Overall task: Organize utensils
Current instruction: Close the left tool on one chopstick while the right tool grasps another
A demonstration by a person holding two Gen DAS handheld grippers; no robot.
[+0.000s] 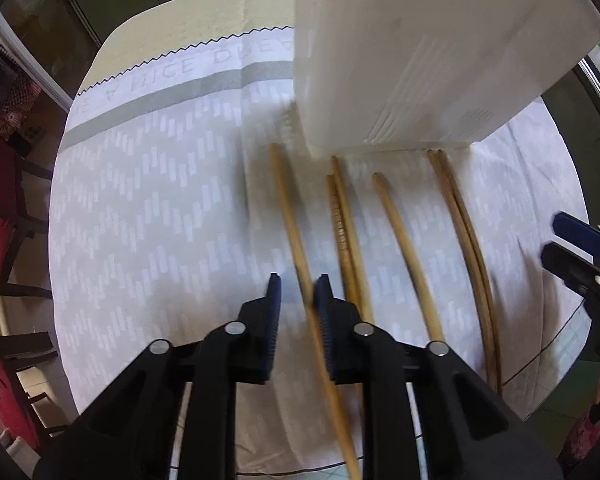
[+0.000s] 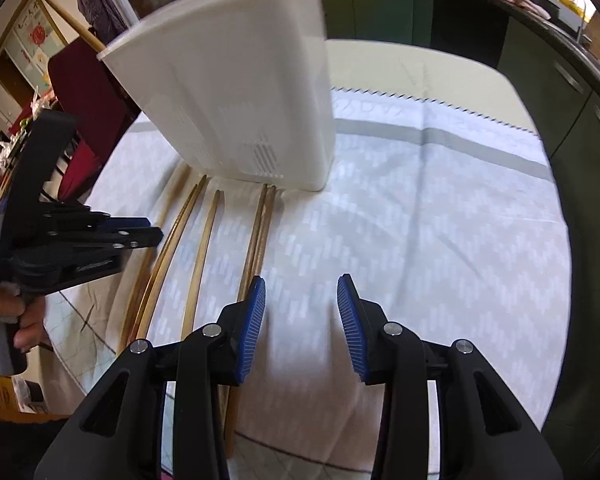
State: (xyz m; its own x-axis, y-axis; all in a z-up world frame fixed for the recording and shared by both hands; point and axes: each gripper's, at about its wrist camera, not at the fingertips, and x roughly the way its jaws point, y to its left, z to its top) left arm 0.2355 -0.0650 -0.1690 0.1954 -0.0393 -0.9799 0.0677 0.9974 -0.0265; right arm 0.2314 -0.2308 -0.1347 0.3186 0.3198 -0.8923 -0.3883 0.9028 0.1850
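1. Left gripper (image 1: 296, 292), bottom centre of left wrist view: jaws narrow, one wooden chopstick (image 1: 290, 216) runs between the pads. It lies against the right pad, gap on the left pad side; motion blur, so can't tell if it's truly pinched.
2. Right gripper (image 2: 301, 292), bottom centre of right wrist view: jaws apart, nothing between, only cloth below. Two chopsticks (image 2: 260, 224) lie just beside its left pad.
3. Remaining chopsticks (image 1: 400, 232) lie roughly parallel on the patterned tablecloth (image 1: 160, 200), mid-frame. Their near ends are cut off behind the gripper bodies; exact count is hard to make out, some lie paired and touching.
4. Person's hand (image 2: 28, 320), lower left of right wrist view, grips the left tool's handle; partly cut off by frame edge.
5. White utensil holder (image 2: 252, 92) stands upright just past the chopsticks' far tips, upper centre. Its top is cropped in left view; the inside isn't visible.
6. Far bg: dark cabinets (image 2: 460, 32), red chair (image 1: 0, 200), blurry clutter at the edges.
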